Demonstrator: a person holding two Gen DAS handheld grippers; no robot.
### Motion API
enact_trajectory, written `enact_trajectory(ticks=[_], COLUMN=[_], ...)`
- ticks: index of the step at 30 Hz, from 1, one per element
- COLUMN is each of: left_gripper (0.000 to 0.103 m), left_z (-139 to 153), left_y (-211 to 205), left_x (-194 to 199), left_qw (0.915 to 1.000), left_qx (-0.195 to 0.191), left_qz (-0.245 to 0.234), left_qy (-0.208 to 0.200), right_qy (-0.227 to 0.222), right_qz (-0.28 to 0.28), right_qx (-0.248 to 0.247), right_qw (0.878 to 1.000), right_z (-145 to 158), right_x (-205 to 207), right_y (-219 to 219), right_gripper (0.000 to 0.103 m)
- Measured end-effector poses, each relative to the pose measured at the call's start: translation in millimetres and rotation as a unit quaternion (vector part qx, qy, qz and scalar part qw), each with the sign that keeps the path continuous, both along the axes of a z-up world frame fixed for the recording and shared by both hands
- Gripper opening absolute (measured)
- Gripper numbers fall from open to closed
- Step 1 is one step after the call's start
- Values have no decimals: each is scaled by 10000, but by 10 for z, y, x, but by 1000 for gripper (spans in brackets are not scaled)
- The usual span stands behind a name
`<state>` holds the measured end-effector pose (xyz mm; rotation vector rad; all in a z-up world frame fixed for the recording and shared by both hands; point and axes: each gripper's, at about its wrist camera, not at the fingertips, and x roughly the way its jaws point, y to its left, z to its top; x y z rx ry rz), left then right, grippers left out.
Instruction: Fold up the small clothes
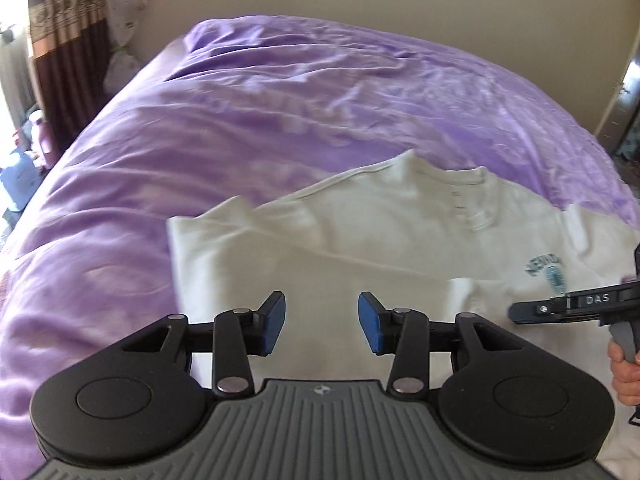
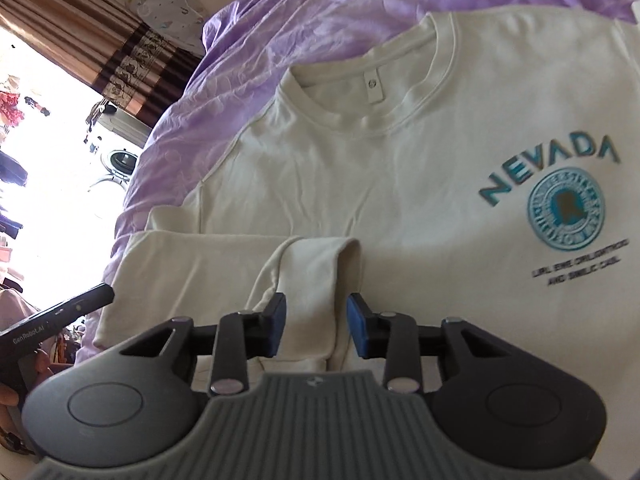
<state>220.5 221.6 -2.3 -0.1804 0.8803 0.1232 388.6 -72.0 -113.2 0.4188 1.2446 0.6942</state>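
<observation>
- Right wrist view: purple bedspread gives a broad soft surface, so the white T-shirt lies flat on it, print up, ready for folding.
- Sleeve, at the T-shirt's left side, is turned in over the body.
- Left claw hovers over the T-shirt, jaws apart, empty.
- Right claw straddles the sleeve fold, jaws narrow; pads look clear of the cloth.

Matt white cloth shirt on sheeny, crinkled purple bedspread.
</observation>
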Motion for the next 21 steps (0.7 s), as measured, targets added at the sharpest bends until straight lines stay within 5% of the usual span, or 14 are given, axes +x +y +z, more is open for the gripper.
enact_trajectory(ticks=[3,5,12,16,19,21], left_gripper=[50,49,46,44,46,48], left_z=[-75,-161,-247,-267,-177,-96], left_y=[113,139,153,181,189,210], left_x=[-42,-46,-108,-119,-177,-209], left_qw=[9999,9993,9981,9980,9990,9994], left_qx=[2,70,273,198,121,110], left_qz=[93,128,155,230,251,273], left_qy=[141,330,527,561,352,201], right_qy=[78,110,-35,309,357,222], right_qz=[101,177,85,37,-85,-158], right_qx=[69,100,152,-110,102,223], right_qw=[9999,9997,9998,9995,9993,9994], right_z=[-56,-73,117,-102,-149,-91], right_x=[-37,-70,-225,-238,-230,-202], right_y=[38,36,-179,-249,-285,-301], right_gripper=[19,0,0,0,8,31])
